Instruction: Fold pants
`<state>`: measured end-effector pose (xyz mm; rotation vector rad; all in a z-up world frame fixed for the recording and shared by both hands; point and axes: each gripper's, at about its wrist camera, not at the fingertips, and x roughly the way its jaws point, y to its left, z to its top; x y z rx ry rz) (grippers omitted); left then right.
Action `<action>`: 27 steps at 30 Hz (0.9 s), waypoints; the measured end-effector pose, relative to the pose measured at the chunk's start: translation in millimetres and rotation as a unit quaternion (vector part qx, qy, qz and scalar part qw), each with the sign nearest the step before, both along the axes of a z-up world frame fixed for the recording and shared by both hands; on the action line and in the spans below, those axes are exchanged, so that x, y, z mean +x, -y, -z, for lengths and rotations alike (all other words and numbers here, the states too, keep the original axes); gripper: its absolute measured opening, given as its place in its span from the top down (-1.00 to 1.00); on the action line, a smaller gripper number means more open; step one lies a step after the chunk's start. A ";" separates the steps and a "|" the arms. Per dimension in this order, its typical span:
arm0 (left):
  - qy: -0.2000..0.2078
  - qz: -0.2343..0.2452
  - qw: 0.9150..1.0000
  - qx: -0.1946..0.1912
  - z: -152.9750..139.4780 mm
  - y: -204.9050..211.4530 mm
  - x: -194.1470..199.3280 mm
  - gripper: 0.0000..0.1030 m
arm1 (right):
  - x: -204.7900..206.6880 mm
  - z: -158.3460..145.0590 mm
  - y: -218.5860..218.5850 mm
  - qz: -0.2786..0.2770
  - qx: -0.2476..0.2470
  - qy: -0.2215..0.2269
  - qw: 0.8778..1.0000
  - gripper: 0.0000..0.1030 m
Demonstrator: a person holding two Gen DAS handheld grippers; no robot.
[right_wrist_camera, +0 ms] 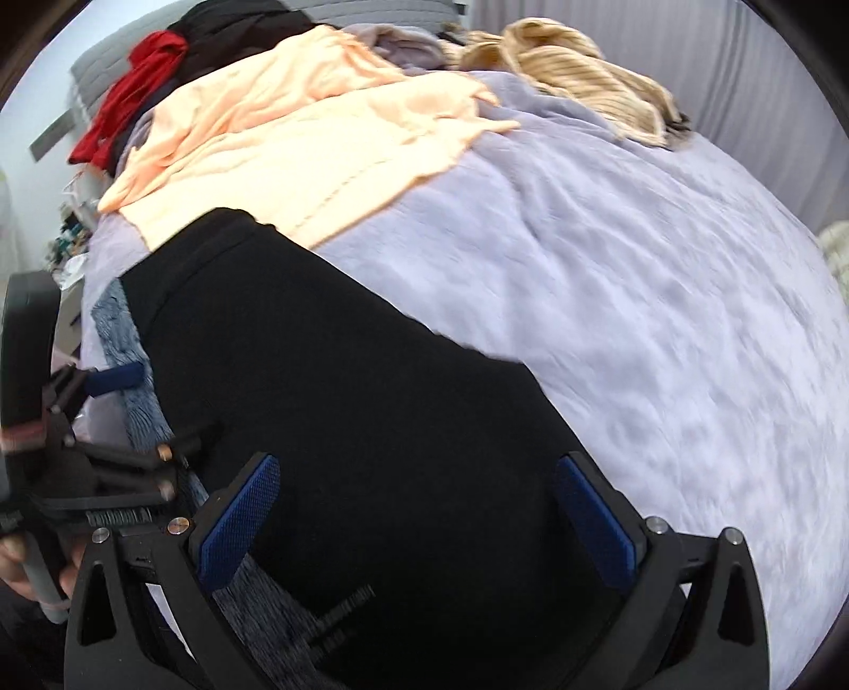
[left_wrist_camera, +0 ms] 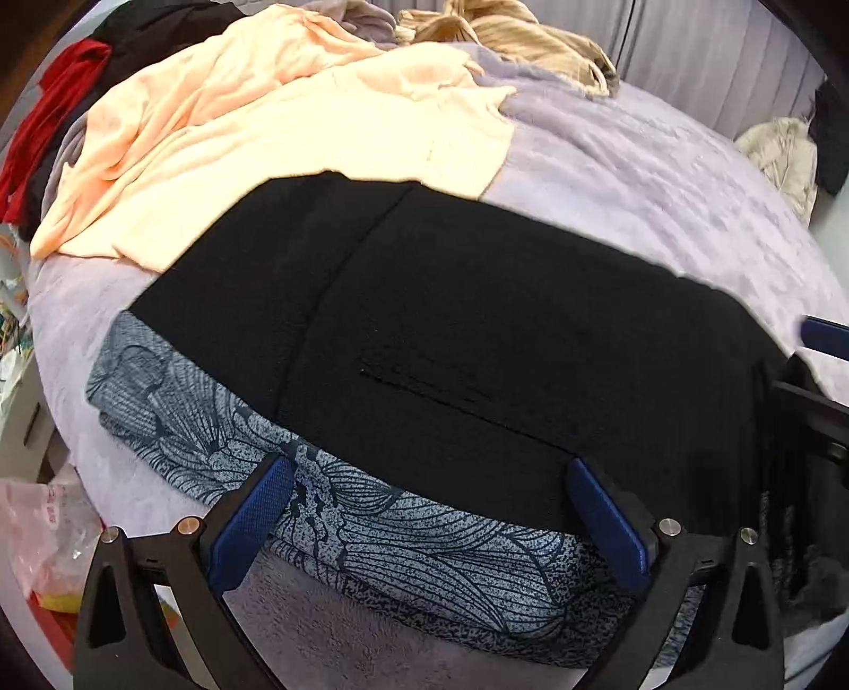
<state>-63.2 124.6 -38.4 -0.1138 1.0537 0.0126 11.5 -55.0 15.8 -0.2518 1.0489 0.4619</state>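
Note:
Folded black pants [left_wrist_camera: 477, 329] lie flat on the lavender bed, on top of a blue-grey flower-print garment [left_wrist_camera: 371, 520]. My left gripper [left_wrist_camera: 430, 509] is open and empty, its blue pads over the print garment at the near edge of the pants. My right gripper [right_wrist_camera: 419, 520] is open and empty, hovering over the black pants [right_wrist_camera: 371, 398]. The left gripper [right_wrist_camera: 117, 379] also shows at the left edge of the right wrist view, beside the print garment [right_wrist_camera: 138, 408].
A peach garment [left_wrist_camera: 276, 138] lies behind the pants and touches them. A tan ribbed garment [left_wrist_camera: 530, 37], red cloth [left_wrist_camera: 48, 138] and black clothes are piled at the far side. Bare lavender blanket [right_wrist_camera: 663, 318] spreads to the right. A plastic bag [left_wrist_camera: 48, 525] lies at the lower left.

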 end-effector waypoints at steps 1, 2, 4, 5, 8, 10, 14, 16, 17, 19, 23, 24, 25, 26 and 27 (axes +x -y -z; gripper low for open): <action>0.005 0.001 1.000 -0.017 -7.4 -4.5 -3.1 -1.00 | 8.8 0.3 -8.5 -0.023 0.009 -0.013 1.000 -1.00; 0.015 -0.010 0.999 -0.029 -14.1 -12.1 -7.2 -1.00 | 20.5 4.0 -21.3 -0.044 0.013 -0.023 0.999 -1.00; 0.017 -0.039 0.999 -0.030 -17.8 -30.2 -13.0 -1.00 | 41.7 4.7 -45.2 -0.087 0.011 -0.033 0.996 -1.00; 0.014 -0.056 0.998 -0.033 -16.1 -41.5 -13.2 -1.00 | 50.9 4.6 -62.0 -0.109 0.007 -0.041 0.993 -1.00; -0.021 -0.088 0.994 -0.063 3.5 -75.9 -6.2 -1.00 | 83.1 21.0 -97.9 -0.167 -0.012 -0.083 0.982 -1.00; -0.032 -0.093 0.988 -0.119 12.8 -98.6 -5.5 -1.00 | 94.1 39.1 -118.6 -0.211 -0.015 -0.132 0.969 -1.00; -0.009 -0.087 0.984 -0.155 7.8 -129.0 -10.6 -1.00 | 110.4 66.2 -149.7 -0.282 0.000 -0.178 0.943 -1.00; -0.004 -0.081 0.984 -0.157 11.3 -141.5 -8.9 -1.00 | 119.5 66.7 -157.4 -0.291 0.022 -0.193 0.937 -0.93; -0.004 -0.081 0.985 -0.155 9.7 -148.7 -8.6 -1.00 | 119.0 64.9 -160.9 -0.297 0.035 -0.205 0.932 -0.79; -0.001 -0.073 0.984 -0.161 7.4 -161.0 -8.3 -1.00 | 98.6 51.2 -166.0 -0.345 0.028 -0.195 0.918 -0.30; 0.037 0.003 0.982 -0.184 1.4 -180.2 3.1 -1.00 | 66.8 21.6 -154.5 -0.398 0.002 -0.143 0.906 0.38; 0.052 0.027 0.982 -0.181 -0.6 -187.2 11.7 -1.00 | 65.8 15.9 -153.0 -0.399 0.004 -0.132 0.907 0.43; 0.061 0.046 0.980 -0.181 0.4 -190.7 19.7 -1.00 | 60.9 9.4 -150.4 -0.404 0.007 -0.117 0.907 0.45; 0.057 0.065 0.978 -0.191 4.4 -194.8 30.7 -1.00 | 53.5 4.2 -146.8 -0.410 0.006 -0.100 0.907 0.46; 0.048 0.086 0.973 -0.207 4.5 -200.4 43.0 -1.00 | 44.4 0.6 -143.2 -0.414 0.003 -0.083 0.906 0.46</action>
